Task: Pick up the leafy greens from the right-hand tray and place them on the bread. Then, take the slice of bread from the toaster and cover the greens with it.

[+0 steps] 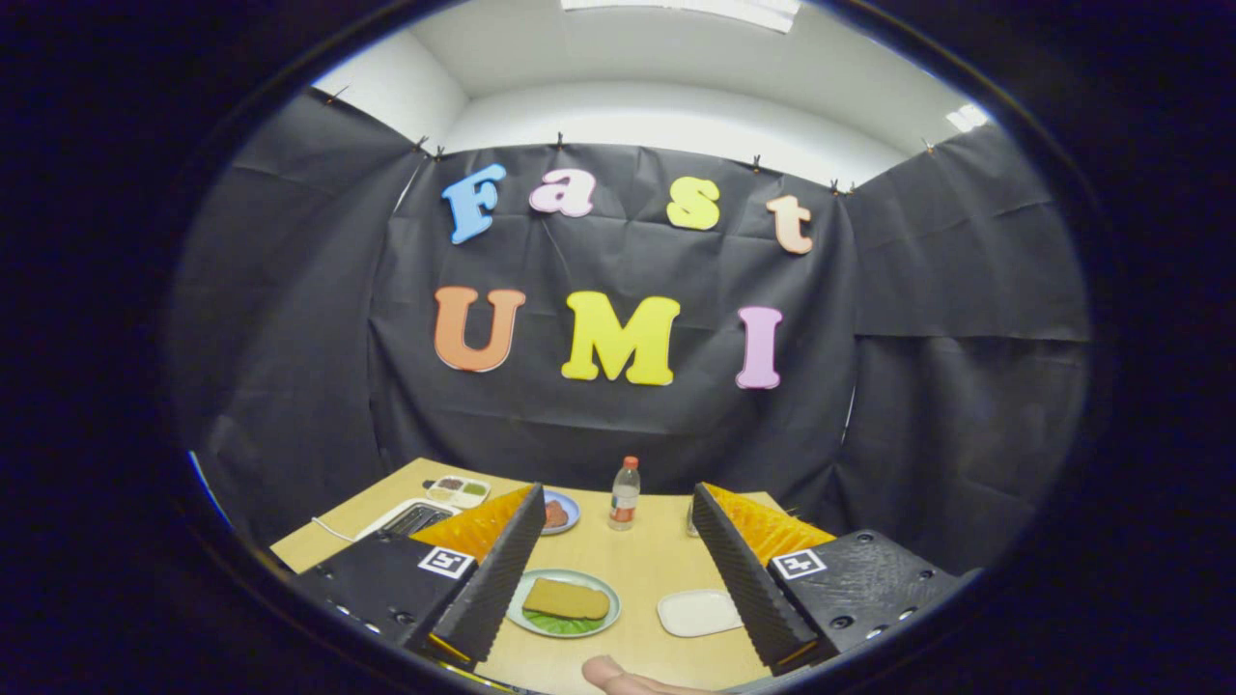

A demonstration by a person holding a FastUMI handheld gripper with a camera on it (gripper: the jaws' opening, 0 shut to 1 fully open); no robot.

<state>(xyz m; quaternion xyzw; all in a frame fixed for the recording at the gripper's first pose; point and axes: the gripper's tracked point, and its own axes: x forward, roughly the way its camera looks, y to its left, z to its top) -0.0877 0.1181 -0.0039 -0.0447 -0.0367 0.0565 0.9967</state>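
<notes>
- We are holding the gripper (610,569) above the table (657,560), fingers spread wide and carrying nothing.
- We are seeing a bread slice (566,598) resting on green leaves (558,625) on the plate (602,583) between the fingers.
- We are judging both placements done; the white tray (699,612) beside the plate is lying empty.
- The toaster (413,519) is sitting beyond the left finger.

I saw a plastic bottle (625,493) standing upright on the wooden table (657,555). A compartment tray (459,490) and a blue plate (558,512) sat farther left.
</notes>
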